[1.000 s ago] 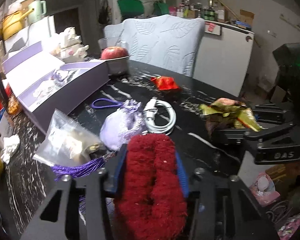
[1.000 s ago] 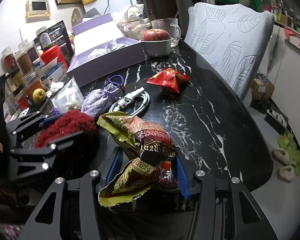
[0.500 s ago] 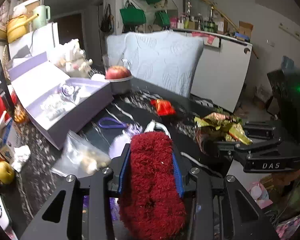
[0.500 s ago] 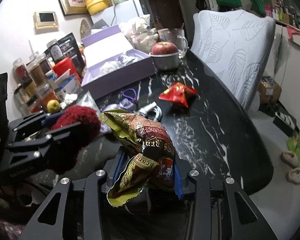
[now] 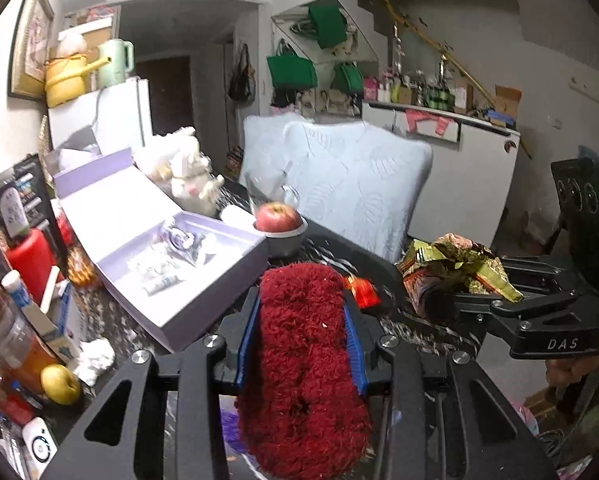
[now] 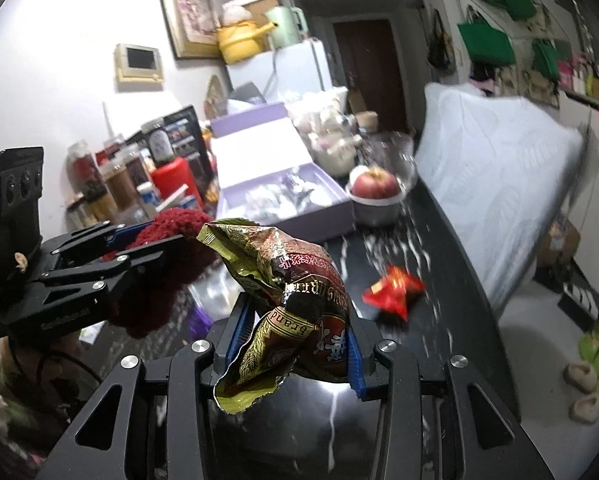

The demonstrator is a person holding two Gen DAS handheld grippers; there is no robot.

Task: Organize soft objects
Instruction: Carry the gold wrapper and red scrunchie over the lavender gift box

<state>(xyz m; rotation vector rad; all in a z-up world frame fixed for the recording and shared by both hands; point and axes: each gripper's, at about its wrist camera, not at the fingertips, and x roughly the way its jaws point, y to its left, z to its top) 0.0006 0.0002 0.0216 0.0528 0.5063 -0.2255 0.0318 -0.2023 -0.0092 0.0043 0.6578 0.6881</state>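
Left gripper [image 5: 302,312] is clamped tight on the red fluffy bundle [image 5: 305,364], blue pads pressed into both its sides, the yarn bulging out above and below the fingers. It hangs clear of the black marble table [image 5: 415,332]. From the right wrist view that same bundle [image 6: 167,236] sits at about nine o'clock, held up off the table.

Right gripper [image 6: 295,328] is gripping the crinkled snack bag [image 6: 287,304], gold and brown foil, squeezed between the blue pads with its top flaring up toward eleven o'clock. The jaws have just been closing down on it, bag pinched between them. In the left wrist view the bag [image 5: 455,268] shows at three o'clock, just beside the bundle, both aloft.

Down on the table: a small red packet [image 6: 393,290] lies alone at about three o'clock of the bag. Beyond it, at twelve o'clock, an apple [image 6: 375,184] rests in a grey bowl [image 6: 375,208], and just left of that stands the open lilac box [image 6: 283,208] with small wrapped bits inside. A pale cushion [image 6: 499,160] fills the chair at two o'clock. A yellow fruit [image 5: 60,384] lies at eight o'clock in the left wrist view, among jars.
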